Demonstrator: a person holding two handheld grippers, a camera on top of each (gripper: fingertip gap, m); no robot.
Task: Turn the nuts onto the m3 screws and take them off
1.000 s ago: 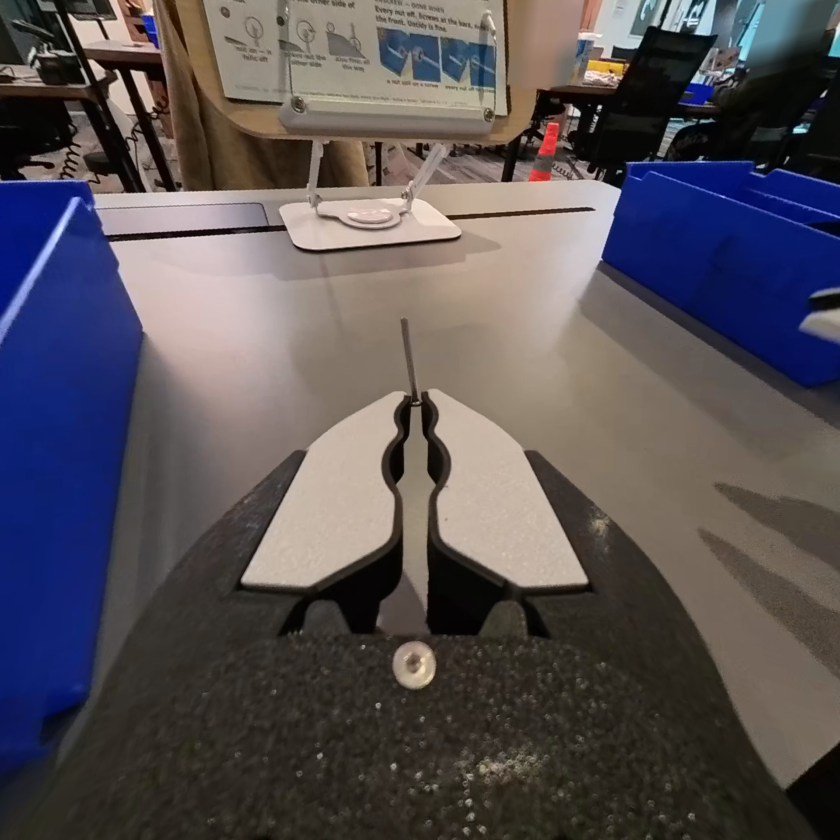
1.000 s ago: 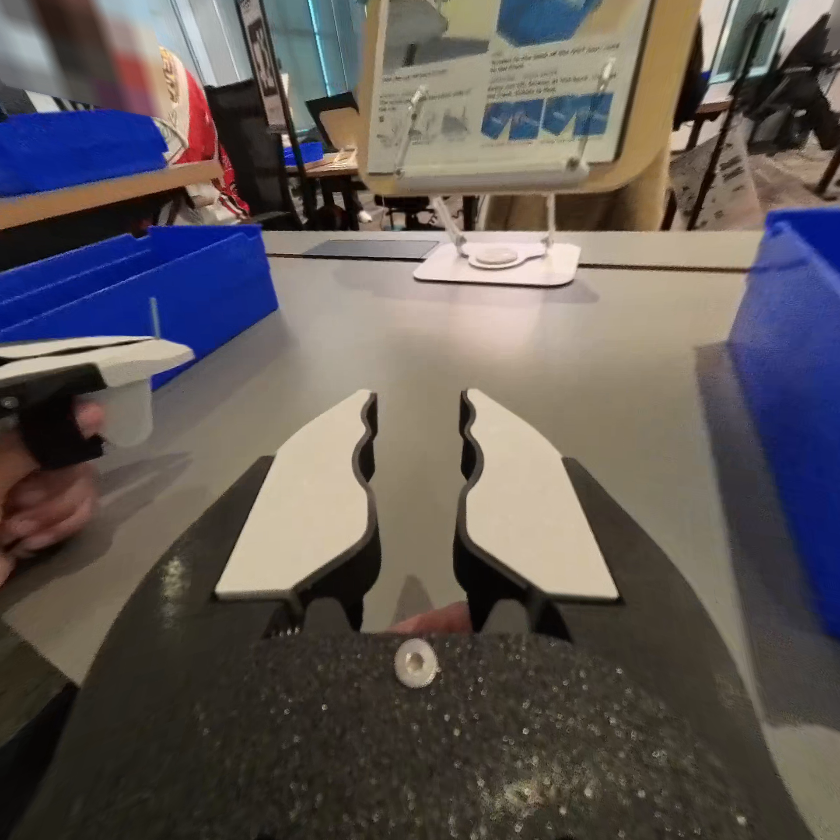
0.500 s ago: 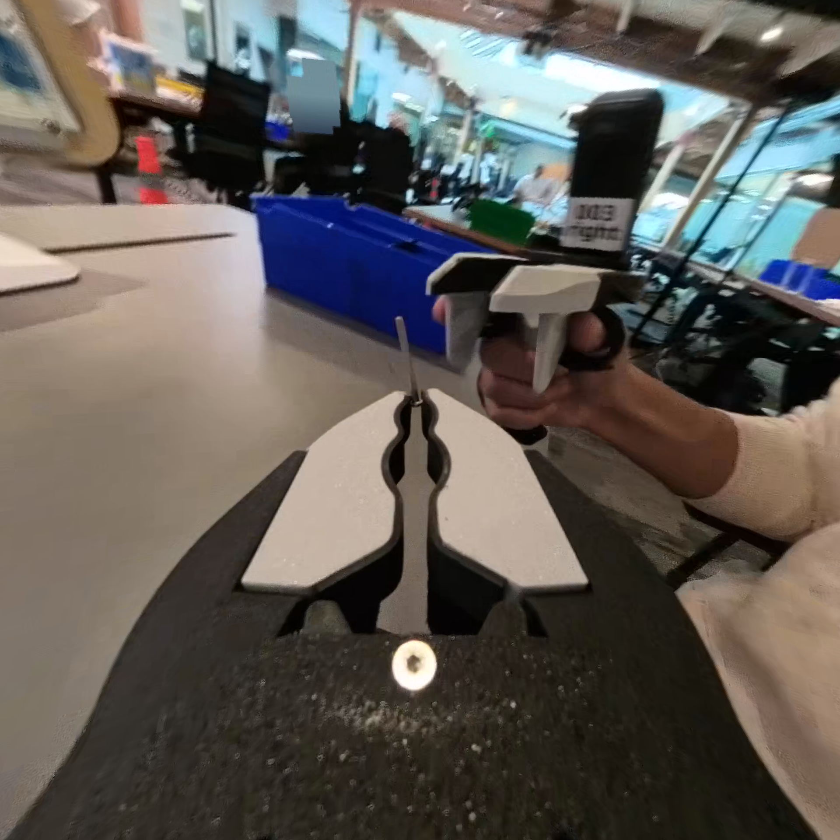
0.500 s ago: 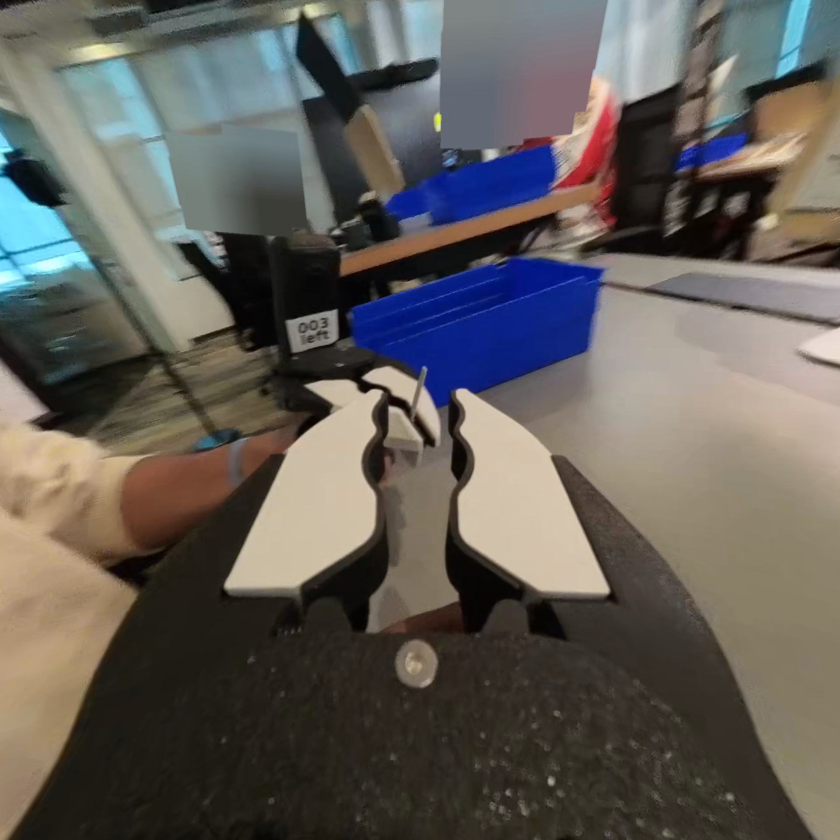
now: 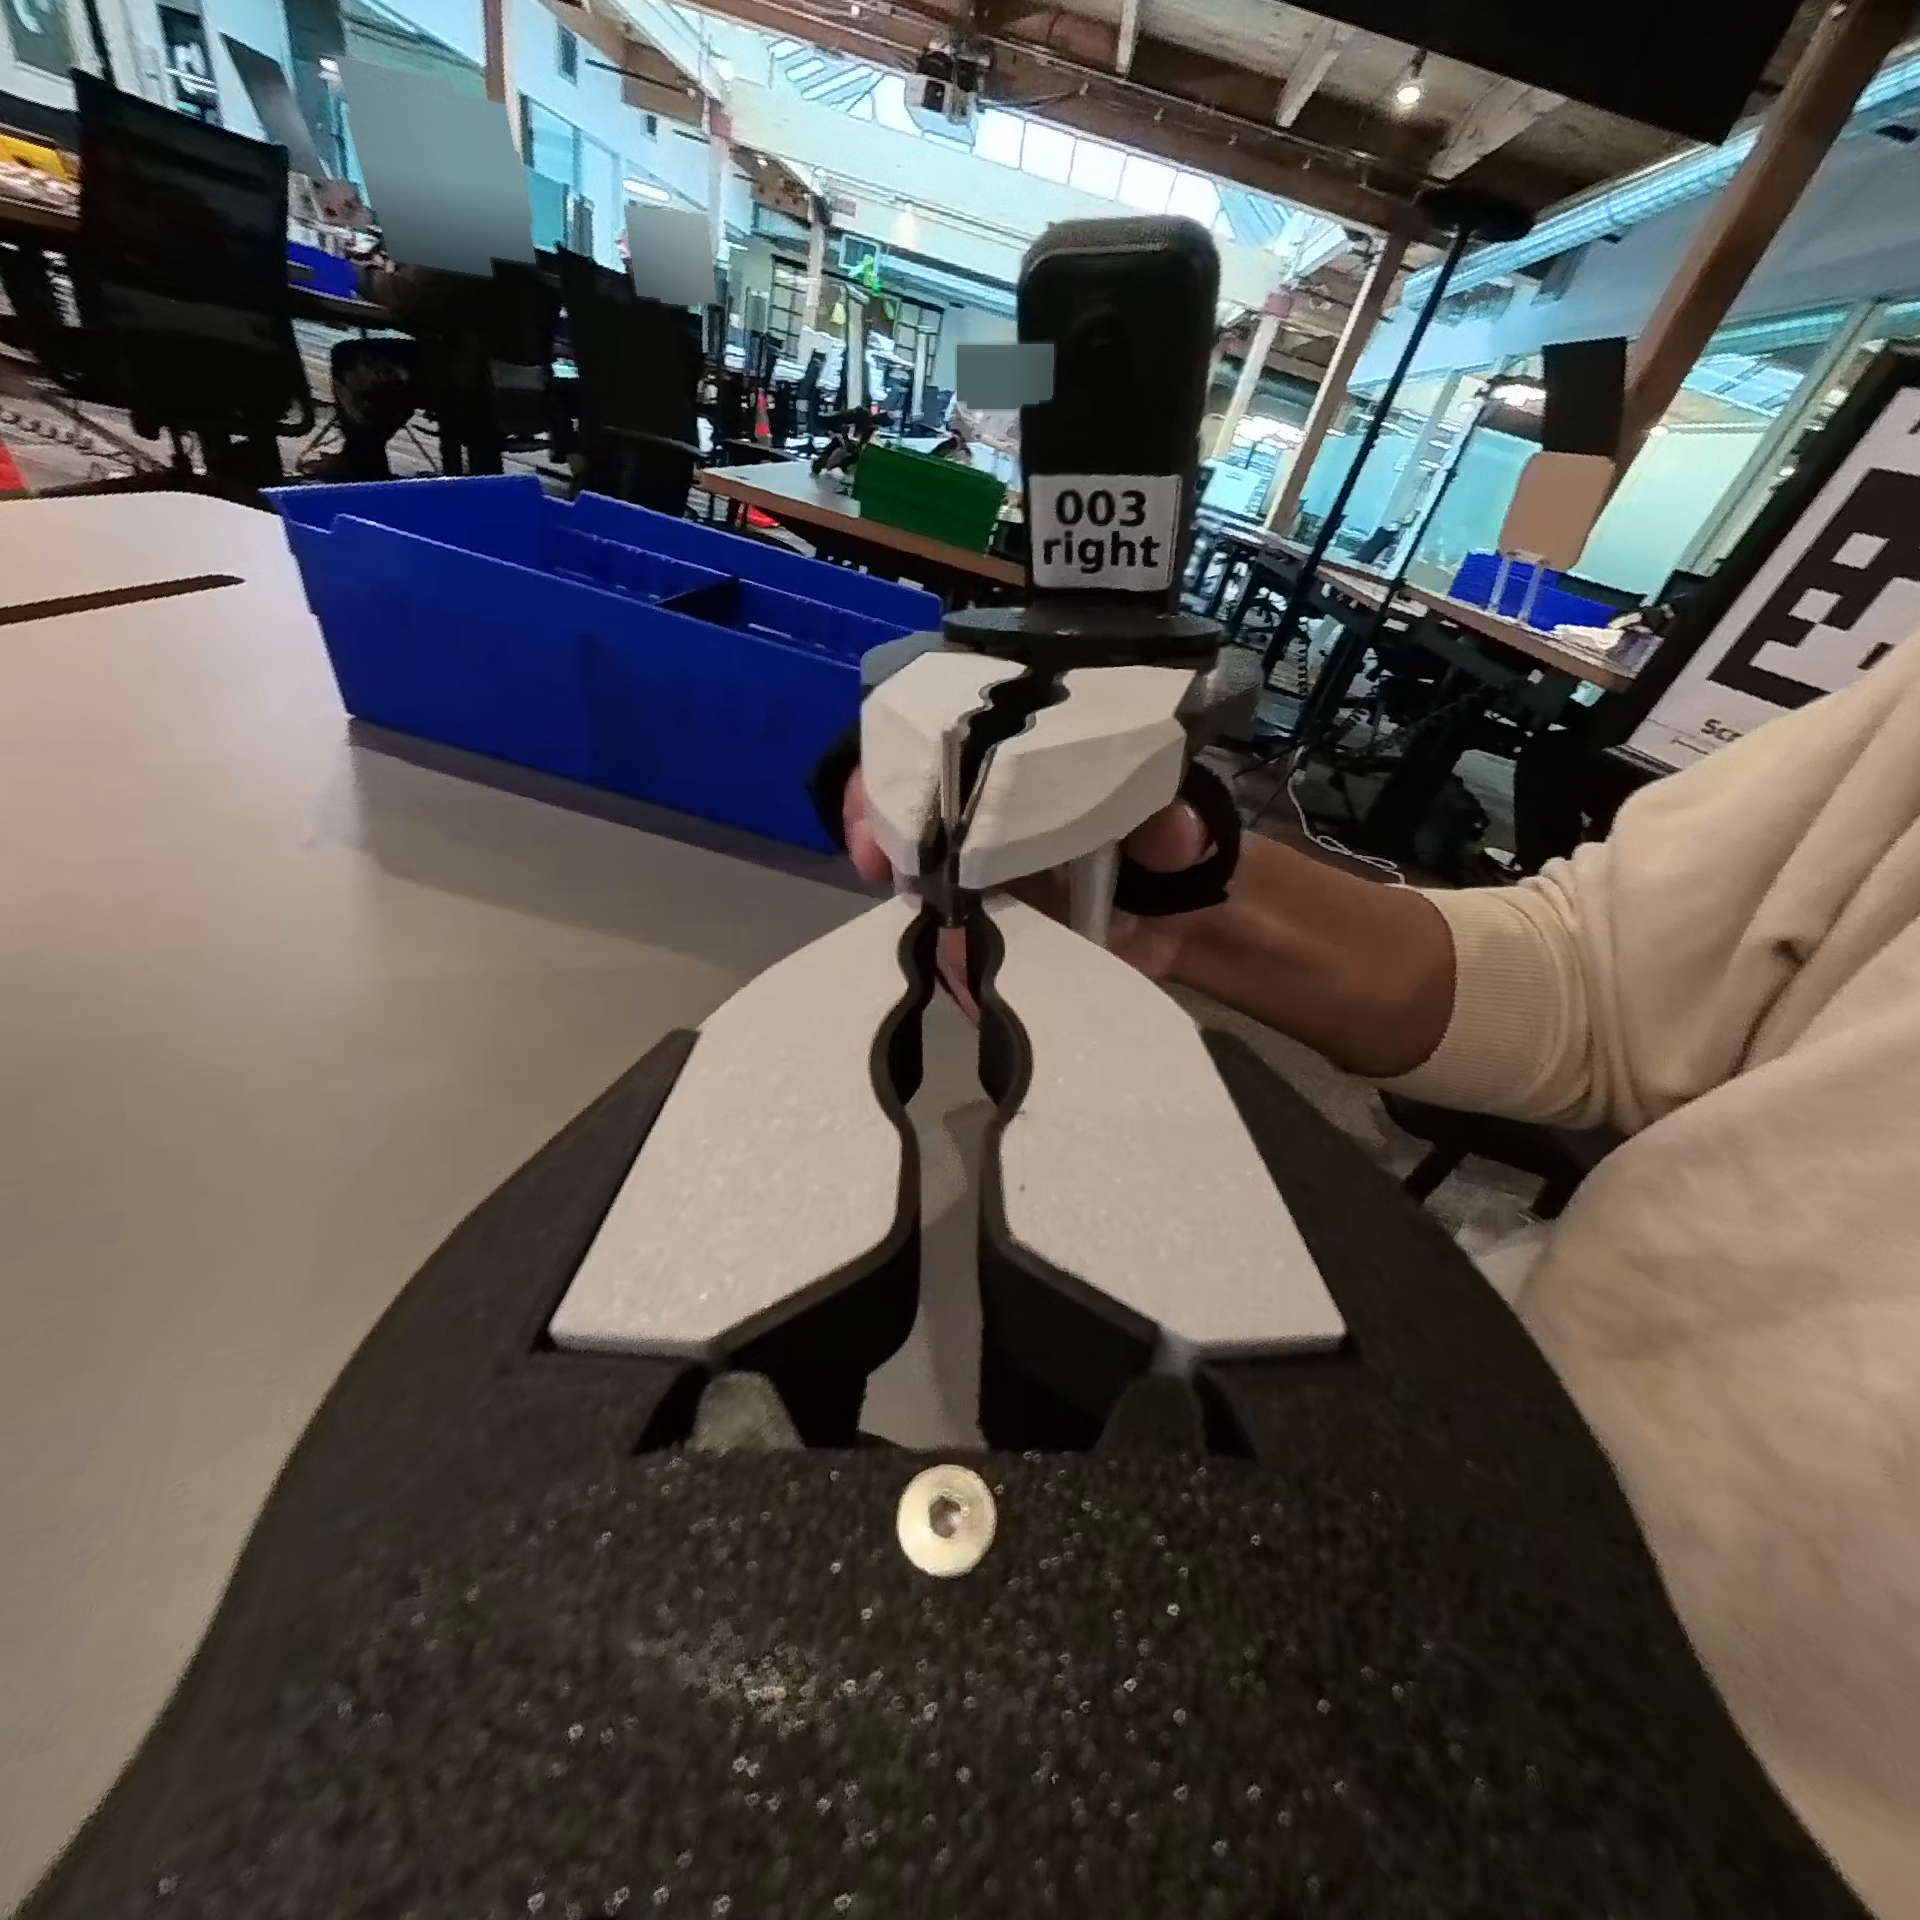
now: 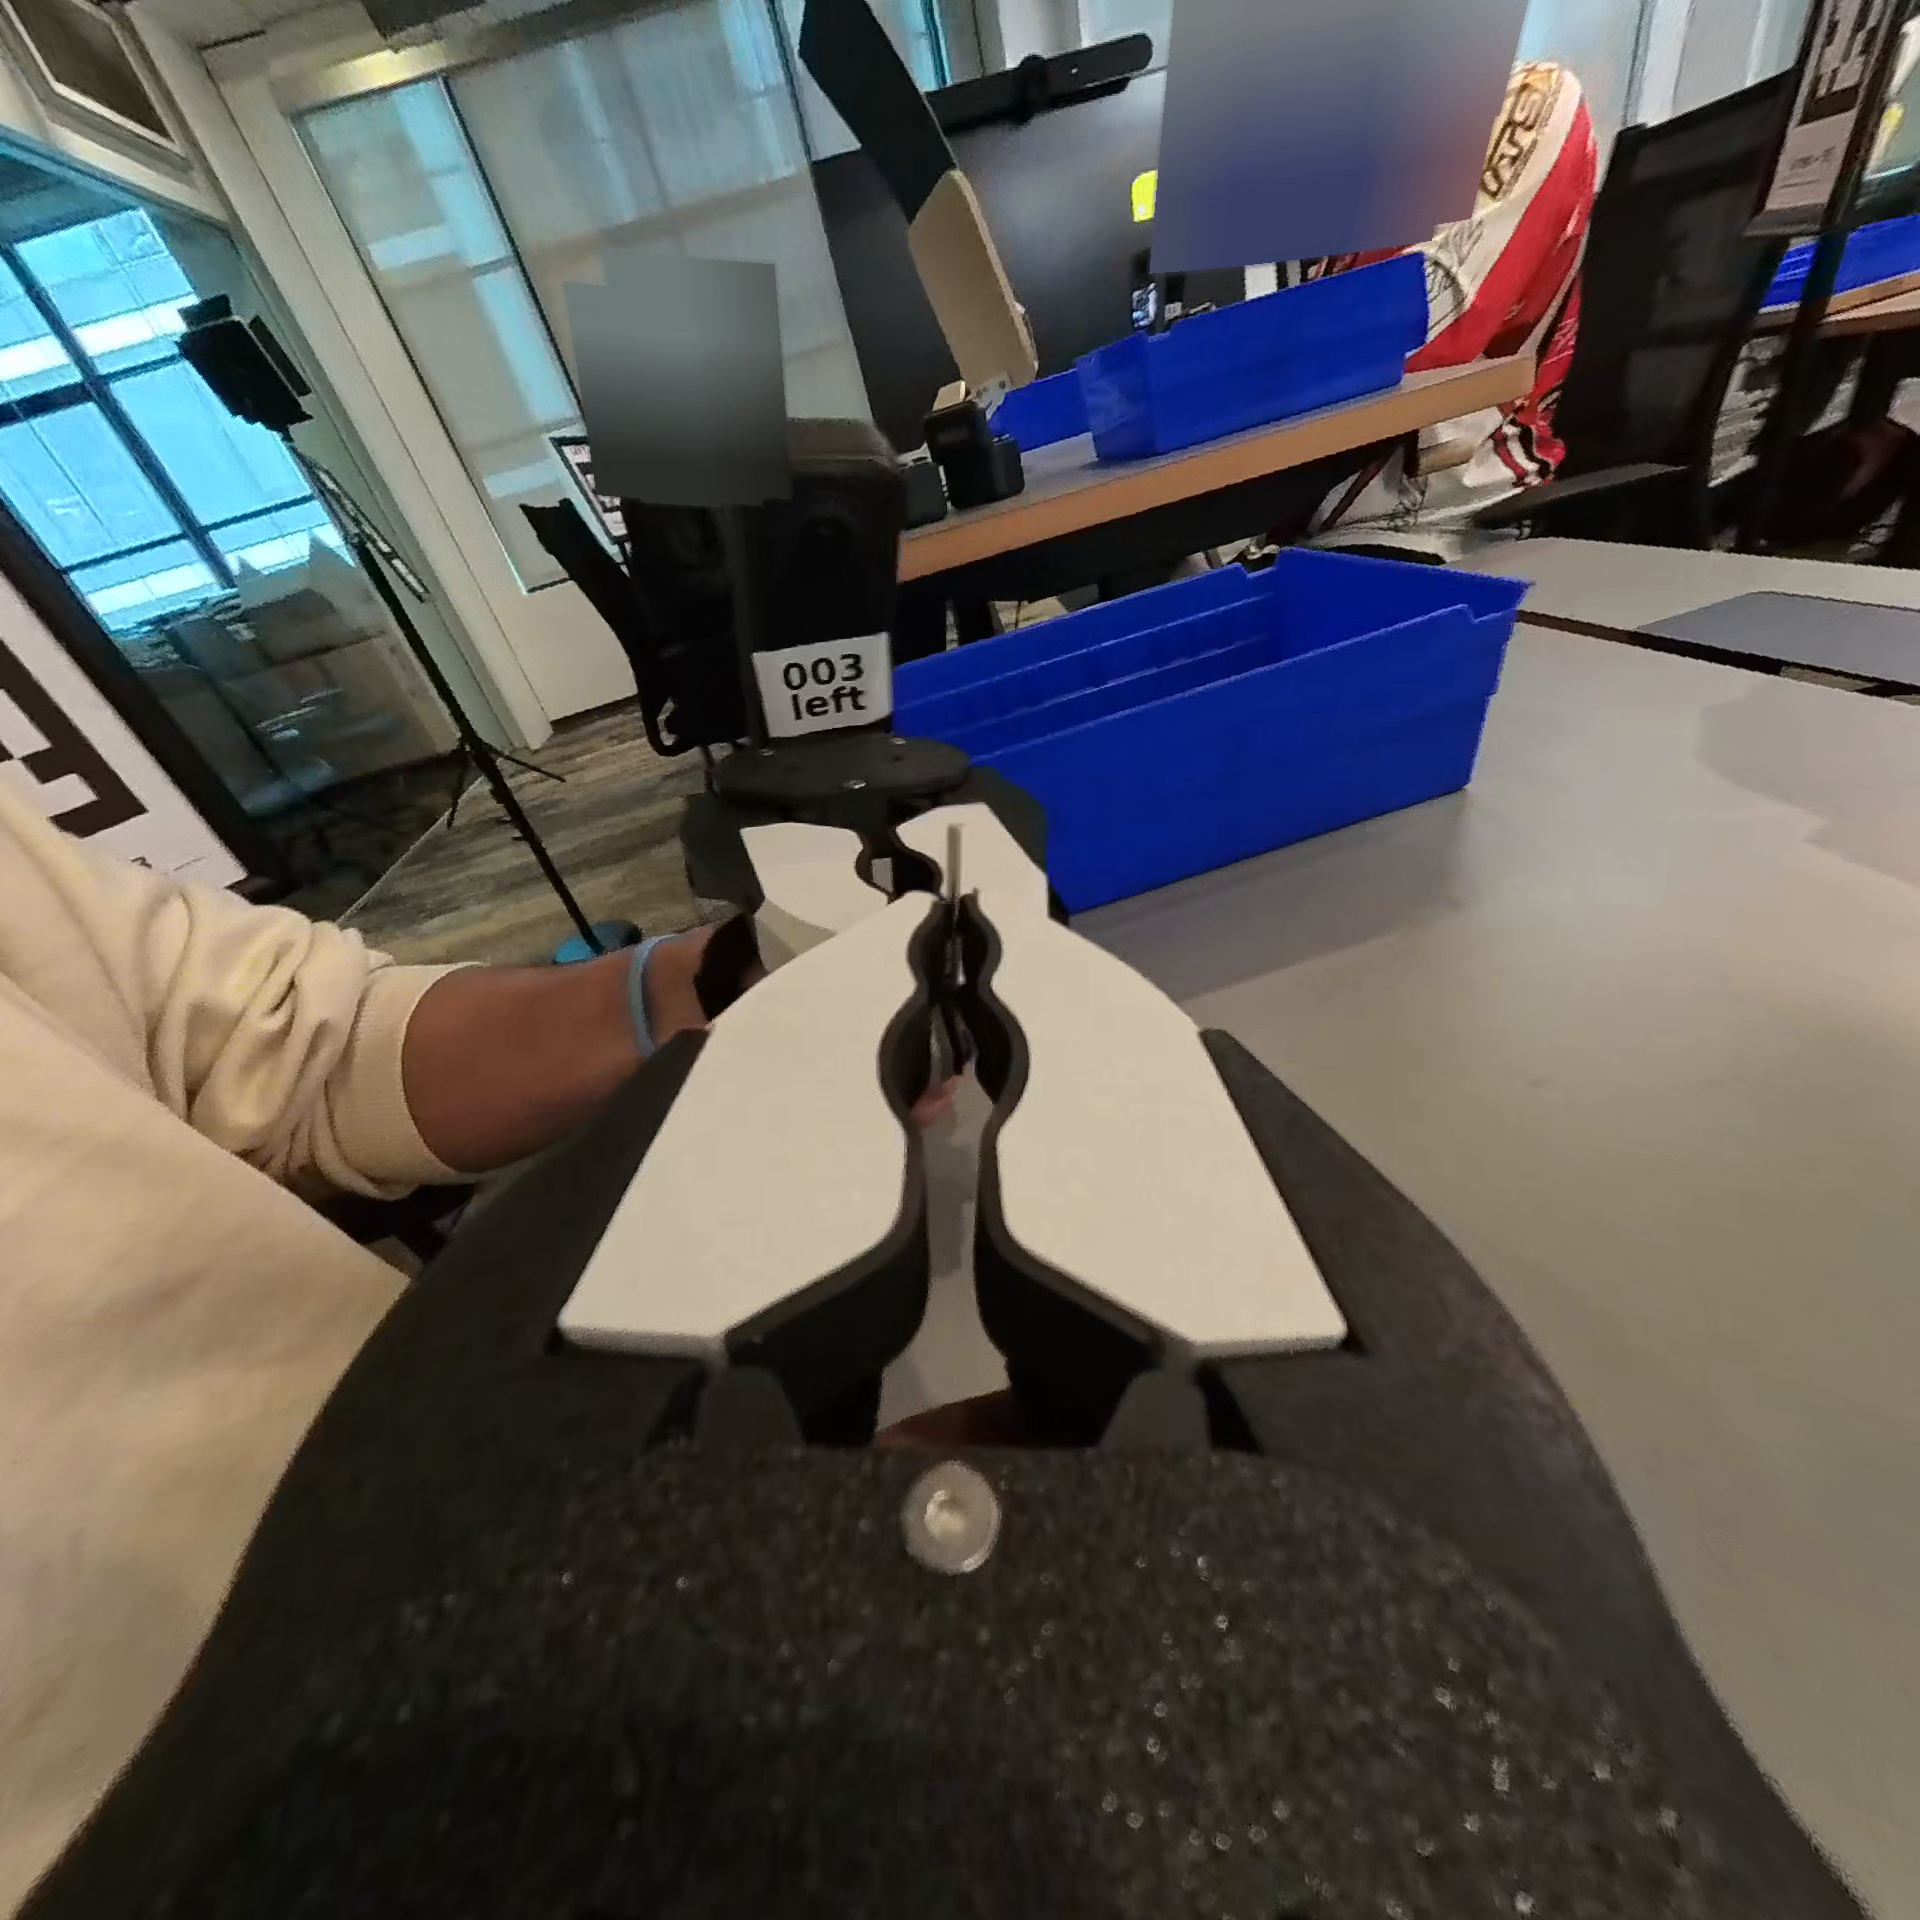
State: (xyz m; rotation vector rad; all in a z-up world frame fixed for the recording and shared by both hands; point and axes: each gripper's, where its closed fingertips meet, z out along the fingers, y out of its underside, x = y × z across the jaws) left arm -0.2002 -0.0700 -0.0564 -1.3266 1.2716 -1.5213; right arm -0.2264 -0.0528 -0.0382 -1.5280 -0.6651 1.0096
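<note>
We had the left tongs [image 5: 948, 914] clenched on the screw [image 5: 950, 800], shank upright. The right tongs [image 6: 954, 914] were pinched around that shank; a nut was too small to tell. We judged steady, square turning mattered most.

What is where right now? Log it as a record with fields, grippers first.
left gripper: shut on the lower end of the screw
right gripper: faces the left one tip to tip, closed on the same screw higher up
screw: thin, upright, held between both grippers above the table
nut: too small to make out
bins: blue, one on the table behind each gripper
table: grey
</note>
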